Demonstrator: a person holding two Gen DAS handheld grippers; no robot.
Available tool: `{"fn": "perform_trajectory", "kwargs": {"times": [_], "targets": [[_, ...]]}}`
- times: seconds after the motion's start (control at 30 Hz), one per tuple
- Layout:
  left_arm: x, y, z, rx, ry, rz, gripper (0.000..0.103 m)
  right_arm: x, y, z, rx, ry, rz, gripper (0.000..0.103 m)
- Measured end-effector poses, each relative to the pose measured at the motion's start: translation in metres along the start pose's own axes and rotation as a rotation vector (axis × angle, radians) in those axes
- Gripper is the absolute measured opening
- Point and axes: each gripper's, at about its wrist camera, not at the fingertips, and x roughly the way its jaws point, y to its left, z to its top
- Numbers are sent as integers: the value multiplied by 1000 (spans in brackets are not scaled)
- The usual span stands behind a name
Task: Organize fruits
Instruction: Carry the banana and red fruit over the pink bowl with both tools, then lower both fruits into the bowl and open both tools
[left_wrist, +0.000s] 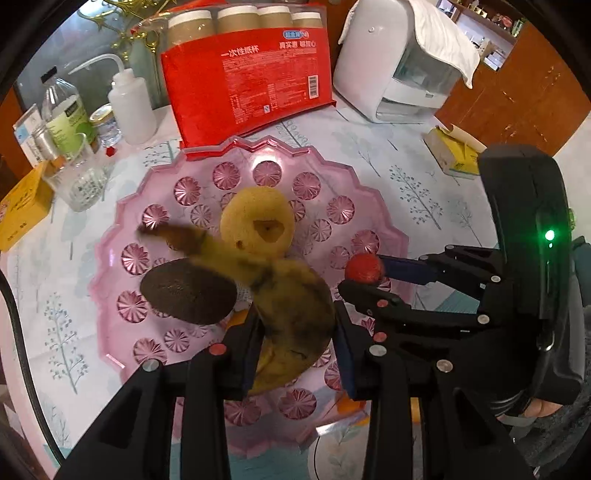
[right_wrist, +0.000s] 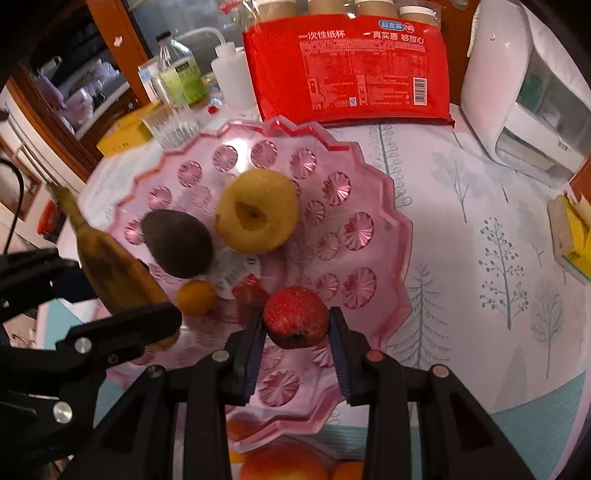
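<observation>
A pink cut-glass plate (left_wrist: 107, 266) (right_wrist: 391, 236) lies on the table. On it rest a yellow round fruit (left_wrist: 258, 225) (right_wrist: 256, 210), a dark brown avocado (left_wrist: 188, 291) (right_wrist: 177, 243) and a small orange (right_wrist: 195, 297). My left gripper (left_wrist: 295, 321) (right_wrist: 122, 288) is shut on a bruised banana (left_wrist: 291, 295) (right_wrist: 110, 266) that hangs over the plate's near left part. My right gripper (right_wrist: 295, 317) (left_wrist: 364, 273) is shut on a small red fruit (right_wrist: 295, 317) (left_wrist: 364, 268) just above the plate's near right side. Another reddish fruit (right_wrist: 251, 291) lies beside it on the plate.
Behind the plate stands a red pack of paper cups (left_wrist: 247, 85) with a white appliance (left_wrist: 395, 62) to its right. Bottles, a glass cup (left_wrist: 79, 184) and a yellow box (left_wrist: 22, 206) crowd the left. A second yellow box (left_wrist: 454, 155) sits right. More fruit (right_wrist: 280, 465) lies near the plate's front edge.
</observation>
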Motion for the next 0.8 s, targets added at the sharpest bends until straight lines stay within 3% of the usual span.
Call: {"fn": "perform_trajectory", "kwargs": {"times": [0.1, 0.17, 0.23, 0.37, 0.8], "targets": [[4, 3, 1, -10, -6, -16, 41, 2, -3, -1, -4, -11, -6, 41], [3, 10, 1, -39, -18, -7, 58, 0, -6, 0, 3, -23, 5, 43], [1, 16, 0, -64, -34, -3, 67, -2, -8, 1, 7, -36, 16, 50], [-5, 27, -3, -100, -55, 10, 69, -7, -2, 1, -20, -55, -10, 59], [-33, 28, -15, -119, -121, 99, 82, -24, 8, -5, -36, -78, -7, 59]]}}
